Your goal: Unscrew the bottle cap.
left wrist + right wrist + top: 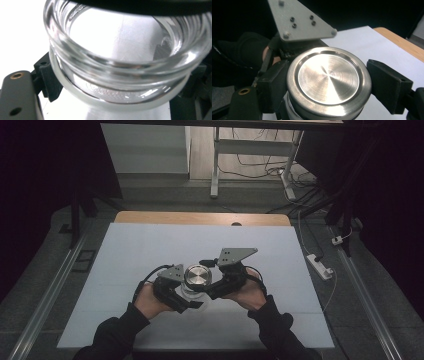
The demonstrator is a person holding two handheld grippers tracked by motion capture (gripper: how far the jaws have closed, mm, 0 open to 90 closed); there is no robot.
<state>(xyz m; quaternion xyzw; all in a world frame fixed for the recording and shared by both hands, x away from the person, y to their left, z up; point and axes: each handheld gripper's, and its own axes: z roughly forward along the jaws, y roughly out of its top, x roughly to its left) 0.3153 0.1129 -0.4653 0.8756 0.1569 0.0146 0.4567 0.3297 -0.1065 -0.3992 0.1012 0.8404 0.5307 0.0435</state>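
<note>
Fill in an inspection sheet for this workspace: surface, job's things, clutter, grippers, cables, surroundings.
Surface: white sheet covering a wooden table, whose far edge shows bare.
Job's things: clear glass jar with a brushed metal lid on top, held near the table's front middle.
Clutter: nothing seen.
Grippers: left gripper shut on the glass jar's body; right gripper shut on the metal lid, fingers pressed to its rim on both sides.
Cables: a black cable loops from the left gripper; a white power strip and loose leads lie on the floor at right.
Surroundings: dark room, grey floor, white desk frame beyond the table.
</note>
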